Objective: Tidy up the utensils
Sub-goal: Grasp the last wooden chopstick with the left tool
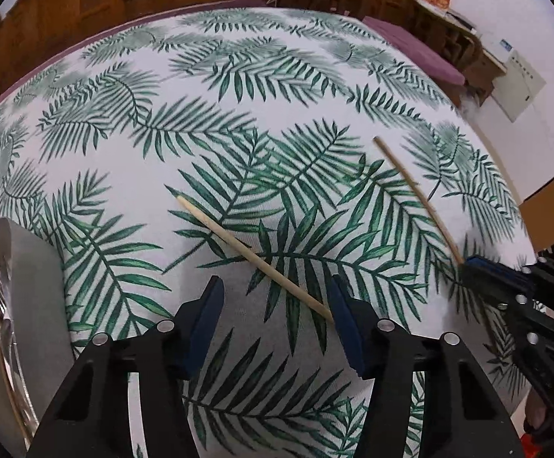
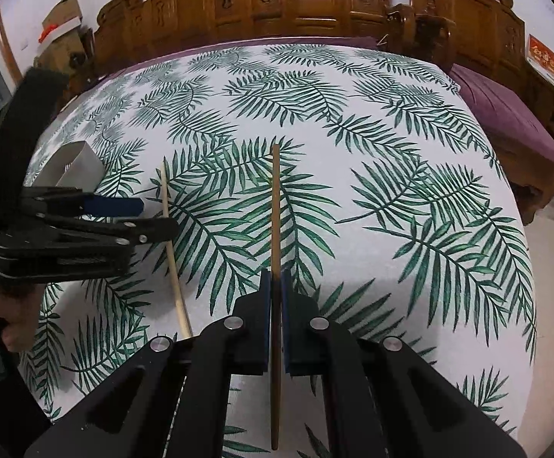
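Note:
Two wooden chopsticks are in play on the leaf-print tablecloth. My right gripper (image 2: 275,278) is shut on one chopstick (image 2: 275,210), which points straight ahead between its blue pads; it also shows in the left wrist view (image 1: 414,194). The other chopstick (image 1: 254,255) lies loose on the cloth, its near end between the fingers of my left gripper (image 1: 277,297), which is open above it. That chopstick also shows in the right wrist view (image 2: 173,252). A grey utensil holder (image 1: 28,286) with a fork and other cutlery inside stands at the left.
The grey holder also shows in the right wrist view (image 2: 78,164), behind my left gripper (image 2: 139,221). A purple cushioned carved wooden bench (image 2: 498,110) runs along the table's far and right sides. Cardboard boxes (image 2: 63,15) stand at the back left.

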Demonstrator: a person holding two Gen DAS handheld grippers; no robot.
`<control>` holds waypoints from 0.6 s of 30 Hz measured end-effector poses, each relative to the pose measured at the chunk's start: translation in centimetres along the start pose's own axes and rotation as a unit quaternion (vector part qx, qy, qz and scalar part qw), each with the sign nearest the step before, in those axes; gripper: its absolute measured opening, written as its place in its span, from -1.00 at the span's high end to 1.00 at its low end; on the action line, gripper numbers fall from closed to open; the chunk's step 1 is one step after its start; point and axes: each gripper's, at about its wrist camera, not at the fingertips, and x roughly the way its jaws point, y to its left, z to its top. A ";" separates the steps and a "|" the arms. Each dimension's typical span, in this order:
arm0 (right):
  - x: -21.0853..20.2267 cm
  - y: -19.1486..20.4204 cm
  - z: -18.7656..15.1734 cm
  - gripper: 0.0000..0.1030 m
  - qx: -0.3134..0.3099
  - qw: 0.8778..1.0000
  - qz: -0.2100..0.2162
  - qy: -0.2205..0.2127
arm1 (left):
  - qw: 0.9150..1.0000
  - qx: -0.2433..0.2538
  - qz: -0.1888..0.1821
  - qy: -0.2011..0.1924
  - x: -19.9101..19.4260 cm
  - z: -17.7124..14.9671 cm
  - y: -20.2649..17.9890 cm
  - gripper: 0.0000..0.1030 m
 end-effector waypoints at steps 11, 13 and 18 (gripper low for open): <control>-0.9 1.4 -0.4 0.88 -0.002 1.000 0.008 -0.006 | 0.999 0.022 0.023 0.006 -0.4 -0.5 0.8 0.86; -1.0 1.9 -0.4 0.88 -0.003 1.000 0.011 -0.006 | 1.000 0.020 0.020 0.010 -0.6 -0.8 1.2 0.92; -1.2 3.3 -0.6 0.88 -0.007 1.000 0.017 -0.006 | 1.000 0.023 0.013 0.007 -1.8 -1.7 2.1 0.93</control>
